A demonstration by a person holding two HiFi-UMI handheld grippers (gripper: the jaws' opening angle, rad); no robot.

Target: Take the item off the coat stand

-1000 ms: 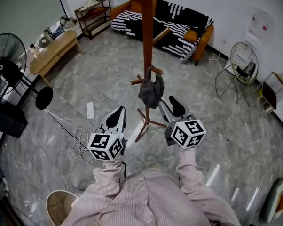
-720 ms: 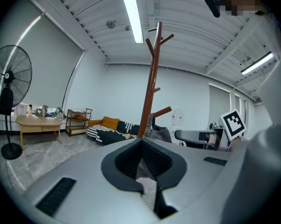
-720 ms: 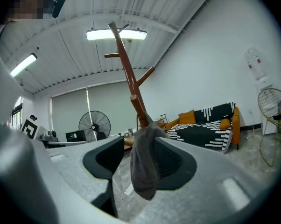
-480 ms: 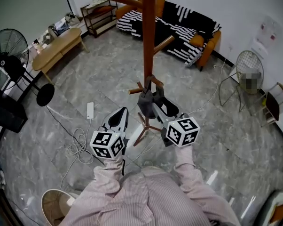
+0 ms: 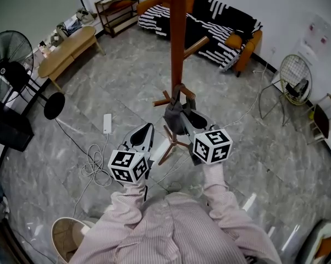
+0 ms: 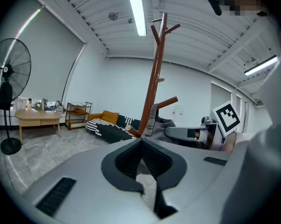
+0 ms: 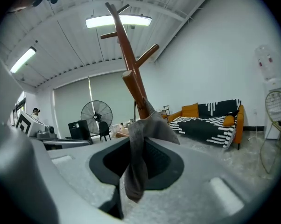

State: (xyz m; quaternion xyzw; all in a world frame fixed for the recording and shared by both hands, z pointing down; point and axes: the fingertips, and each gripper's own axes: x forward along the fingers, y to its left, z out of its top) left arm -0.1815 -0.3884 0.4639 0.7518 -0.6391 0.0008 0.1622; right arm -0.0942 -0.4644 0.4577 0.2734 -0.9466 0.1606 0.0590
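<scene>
A brown wooden coat stand (image 5: 178,37) rises in the middle of the room. A grey fabric item (image 5: 175,117) hangs from one of its low pegs. My right gripper (image 5: 187,120) reaches in against the item's right side. In the right gripper view, a fold of the grey item (image 7: 145,134) runs down between the jaws, which have just been closing and now pinch it. My left gripper (image 5: 145,132) hovers a little left of the stand's base, jaws together and holding nothing. In the left gripper view, the grey item (image 6: 161,123) hangs ahead on the stand (image 6: 154,78).
A striped sofa (image 5: 209,15) stands against the far wall and a wooden table (image 5: 66,51) at the left. A black fan (image 5: 11,70) is further left. Cables (image 5: 94,164) and a white power strip (image 5: 106,124) lie on the floor. A wire chair (image 5: 292,73) stands right.
My right gripper has moved forward to the hanging item and its jaws have closed onto the cloth. The left gripper has edged forward a little.
</scene>
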